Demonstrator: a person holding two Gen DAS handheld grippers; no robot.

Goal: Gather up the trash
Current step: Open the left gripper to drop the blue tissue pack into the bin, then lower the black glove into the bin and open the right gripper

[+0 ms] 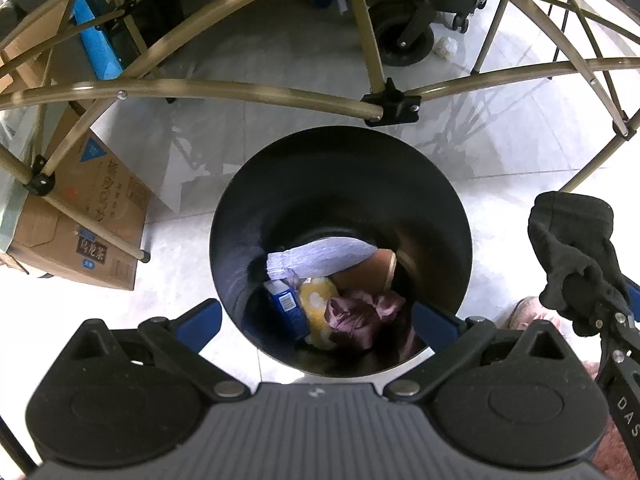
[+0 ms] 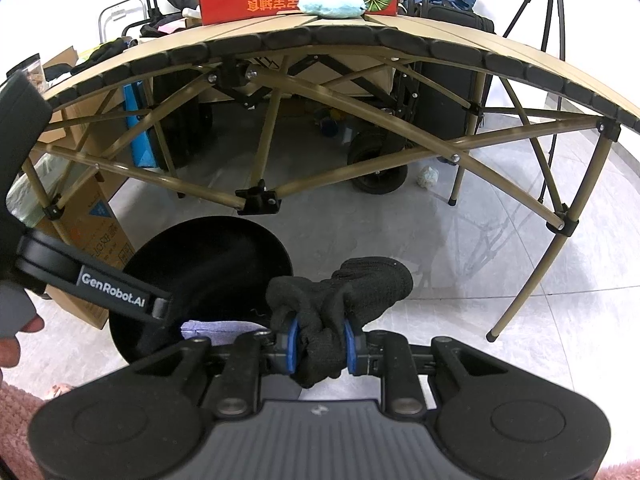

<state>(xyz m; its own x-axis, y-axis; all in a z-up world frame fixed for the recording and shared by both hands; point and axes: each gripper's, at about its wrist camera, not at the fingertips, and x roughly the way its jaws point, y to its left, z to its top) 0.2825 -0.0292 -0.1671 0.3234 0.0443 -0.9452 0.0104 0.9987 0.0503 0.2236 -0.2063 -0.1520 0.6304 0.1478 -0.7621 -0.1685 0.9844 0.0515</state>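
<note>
While the left gripper (image 1: 316,320) gapes empty over one round black bin (image 1: 448,216), the right gripper (image 2: 320,346) clamps one black knitted glove (image 2: 344,292).

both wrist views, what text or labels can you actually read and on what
"GenRobot.AI": side of the left hand-held gripper, right wrist view.
"DAS", cut off by the frame: body of the right hand-held gripper, left wrist view.
"乌龙茶": brown label on the cardboard box.
Red box on the table: print upside down, not reliably readable.
Blue carton in the bin: barcode only, too small.
</note>
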